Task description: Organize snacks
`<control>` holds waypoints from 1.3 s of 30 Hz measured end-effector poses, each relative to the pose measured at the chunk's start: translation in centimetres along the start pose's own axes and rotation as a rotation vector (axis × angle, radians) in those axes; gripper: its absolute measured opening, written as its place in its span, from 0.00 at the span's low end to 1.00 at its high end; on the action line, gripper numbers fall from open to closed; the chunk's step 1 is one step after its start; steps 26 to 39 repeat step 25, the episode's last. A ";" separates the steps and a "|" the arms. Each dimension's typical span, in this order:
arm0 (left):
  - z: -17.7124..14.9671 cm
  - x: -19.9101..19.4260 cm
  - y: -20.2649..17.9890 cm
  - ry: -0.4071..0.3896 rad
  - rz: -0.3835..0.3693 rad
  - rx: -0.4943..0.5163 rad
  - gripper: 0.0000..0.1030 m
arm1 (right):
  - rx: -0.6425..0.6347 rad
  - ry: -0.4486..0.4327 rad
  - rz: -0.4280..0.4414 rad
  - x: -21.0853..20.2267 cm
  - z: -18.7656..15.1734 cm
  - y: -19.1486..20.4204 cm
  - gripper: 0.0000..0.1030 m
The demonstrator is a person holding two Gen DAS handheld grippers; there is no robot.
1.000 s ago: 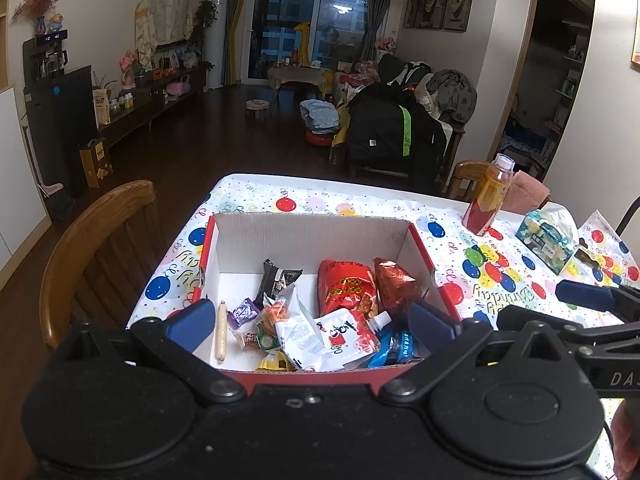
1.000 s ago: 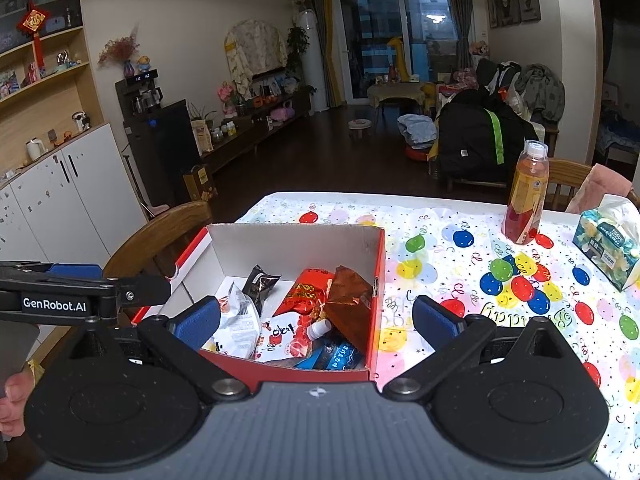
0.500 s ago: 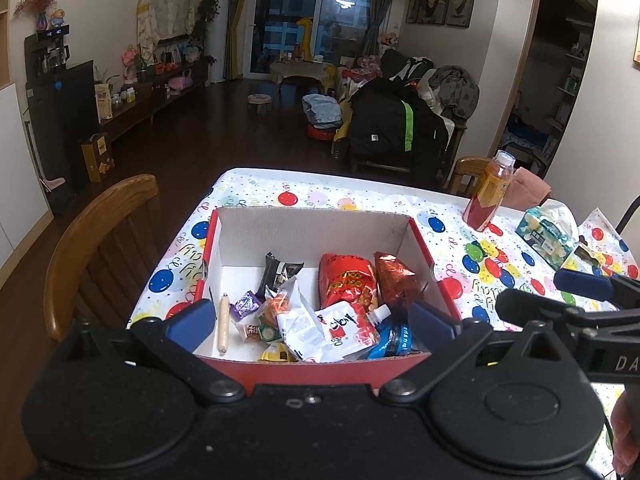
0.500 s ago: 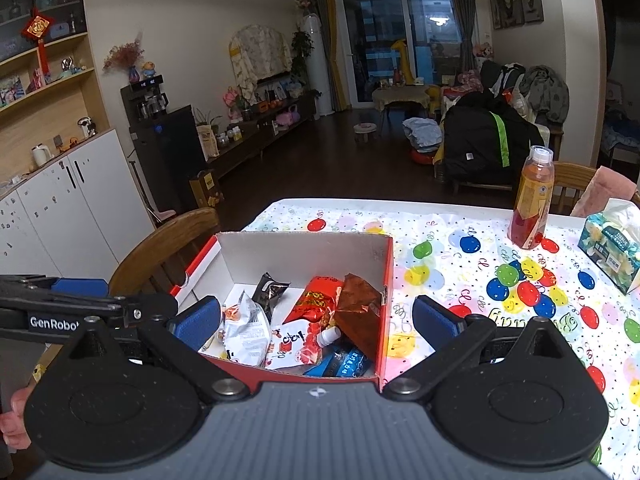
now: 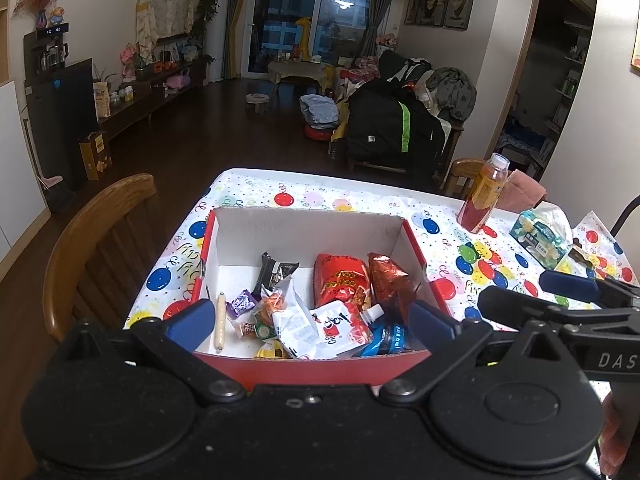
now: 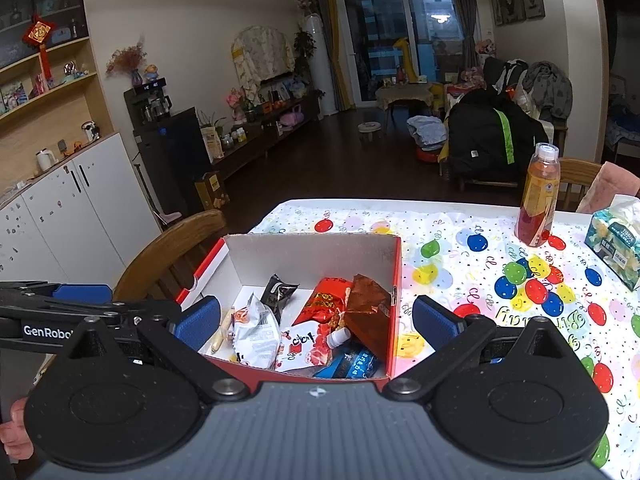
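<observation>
A red cardboard box (image 5: 308,232) (image 6: 316,252) with a white inside stands on the balloon-print tablecloth. Several snack packs lie in it: a large red bag (image 5: 340,280) (image 6: 326,300), a brown foil bag (image 5: 390,278) (image 6: 368,312), a white-and-red pouch (image 5: 340,326) (image 6: 304,346), a black bar (image 5: 274,272) (image 6: 278,290), a blue pack (image 5: 386,338) and a thin sausage stick (image 5: 220,326). My left gripper (image 5: 310,322) is open over the box's near wall, holding nothing. My right gripper (image 6: 316,322) is open too, above the box's near right corner.
An orange drink bottle (image 5: 482,194) (image 6: 536,196) and a tissue pack (image 5: 540,232) (image 6: 616,240) stand on the table's right part. A wooden chair (image 5: 96,236) (image 6: 172,248) sits at the left edge. A hand (image 6: 16,432) shows at lower left.
Both grippers have drawn back and risen slightly, so the box sits a little lower and farther in each view. The snacks have not moved and both jaws stayed open.
</observation>
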State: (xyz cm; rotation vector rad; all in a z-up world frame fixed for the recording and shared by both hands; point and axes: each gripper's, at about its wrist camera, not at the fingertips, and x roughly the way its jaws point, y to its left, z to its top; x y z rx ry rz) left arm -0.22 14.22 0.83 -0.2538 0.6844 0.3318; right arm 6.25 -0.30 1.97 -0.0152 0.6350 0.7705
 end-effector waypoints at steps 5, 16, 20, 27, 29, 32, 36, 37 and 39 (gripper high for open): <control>0.1 -0.3 -0.1 -0.004 -0.007 0.003 1.00 | 0.012 -0.004 -0.003 -0.1 0.2 -0.3 1.00; 0.2 -0.6 -0.1 -0.010 -0.011 -0.006 1.00 | 0.021 0.002 -0.008 -0.3 -0.1 -0.8 1.00; 0.2 -0.7 -0.1 -0.015 -0.005 -0.008 1.00 | 0.023 0.007 -0.008 -0.4 -0.2 -0.9 1.00; 0.2 -0.5 -0.2 -0.001 -0.012 -0.016 1.00 | 0.032 0.013 -0.019 -0.4 -0.4 -1.4 1.00; 0.2 -0.5 -0.2 -0.001 -0.012 -0.016 1.00 | 0.032 0.013 -0.019 -0.4 -0.4 -1.4 1.00; 0.2 -0.5 -0.2 -0.001 -0.012 -0.016 1.00 | 0.032 0.013 -0.019 -0.4 -0.4 -1.4 1.00; 0.2 -0.5 -0.2 -0.001 -0.012 -0.016 1.00 | 0.032 0.013 -0.019 -0.4 -0.4 -1.4 1.00; 0.2 -0.5 -0.2 -0.001 -0.012 -0.016 1.00 | 0.032 0.013 -0.019 -0.4 -0.4 -1.4 1.00; 0.2 -0.5 -0.2 -0.001 -0.012 -0.016 1.00 | 0.032 0.013 -0.019 -0.4 -0.4 -1.4 1.00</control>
